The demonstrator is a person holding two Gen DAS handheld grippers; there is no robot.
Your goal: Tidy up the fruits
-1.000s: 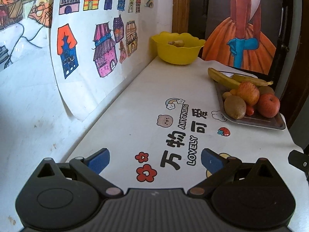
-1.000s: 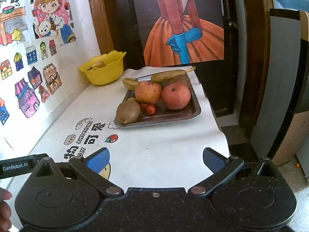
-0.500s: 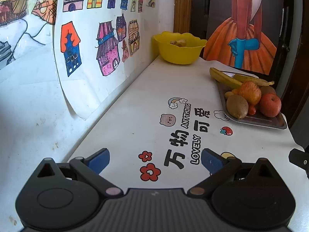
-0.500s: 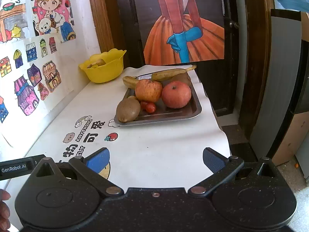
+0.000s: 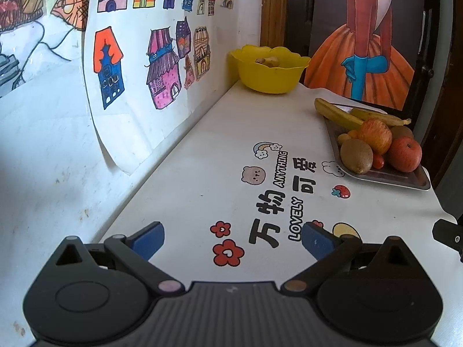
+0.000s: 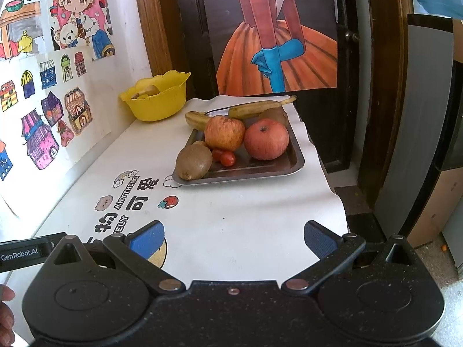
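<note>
Left gripper (image 5: 231, 238), right gripper (image 6: 233, 235): both spread, empty, above white printed counter (image 6: 246, 211). Rectangular steel tray (image 6: 295, 163) holds fruit.

Soft daylight fills the room, bright on the white tabletop (image 6: 260, 217), with only faint shadows. The dark door (image 6: 344, 115) stays dim. Both views bend strongly and blacken at the corners.

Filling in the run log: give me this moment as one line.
left gripper: open, empty | right gripper: open, empty | fruit: on metal tray | yellow bowl: far corner | phase: approach, nothing grasped
</note>
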